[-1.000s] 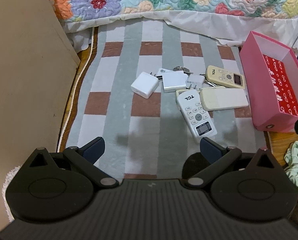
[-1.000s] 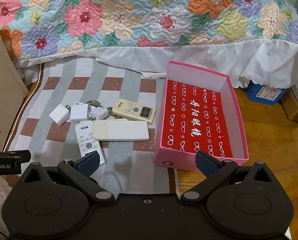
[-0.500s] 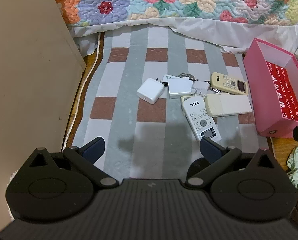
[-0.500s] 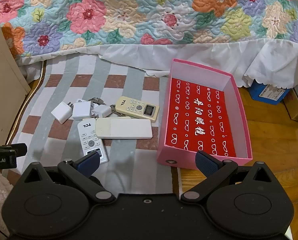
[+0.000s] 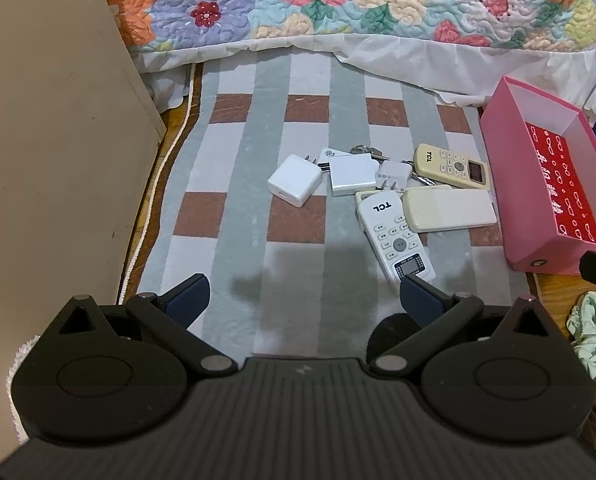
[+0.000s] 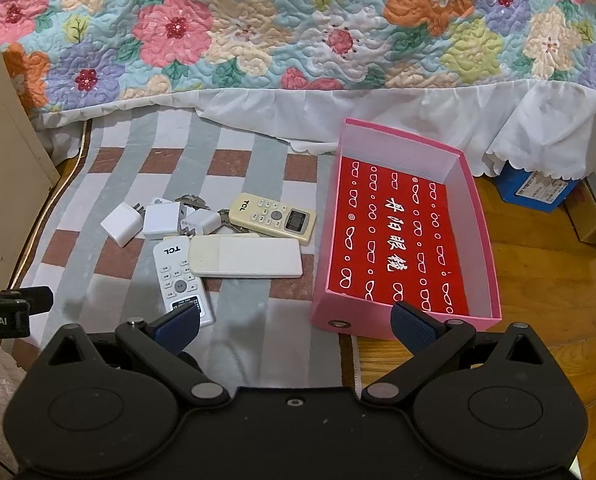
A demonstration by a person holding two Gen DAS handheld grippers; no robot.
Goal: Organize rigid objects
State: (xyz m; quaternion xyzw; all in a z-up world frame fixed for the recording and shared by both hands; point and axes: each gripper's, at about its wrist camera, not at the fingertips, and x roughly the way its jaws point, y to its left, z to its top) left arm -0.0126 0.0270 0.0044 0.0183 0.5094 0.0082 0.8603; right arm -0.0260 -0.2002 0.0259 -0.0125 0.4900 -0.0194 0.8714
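Observation:
On a striped rug lies a cluster: a white TCL remote (image 5: 395, 236) (image 6: 181, 280), a blank cream remote (image 5: 447, 208) (image 6: 246, 258) partly over it, a yellowish TCL remote (image 5: 451, 166) (image 6: 274, 218), three white chargers (image 5: 295, 185) (image 6: 162, 222) and keys (image 6: 192, 201). A pink box (image 6: 475, 216) (image 5: 497, 152) with a red printed floor sits right of them, with nothing in it. My left gripper (image 5: 303, 298) is open, held above the rug short of the white remote. My right gripper (image 6: 294, 326) is open too, near the box's front wall.
A flowered quilt with a white frill (image 6: 298, 60) hangs along the back. A beige panel (image 5: 50, 160) stands at the left. Wooden floor (image 6: 537, 280) lies right of the box, with a blue carton (image 6: 533, 188) under the bed. Green cloth (image 5: 593, 344) lies at the right.
Both grippers have drawn back and slightly up, so the cluster and box look a little farther away. Nothing was picked up or moved.

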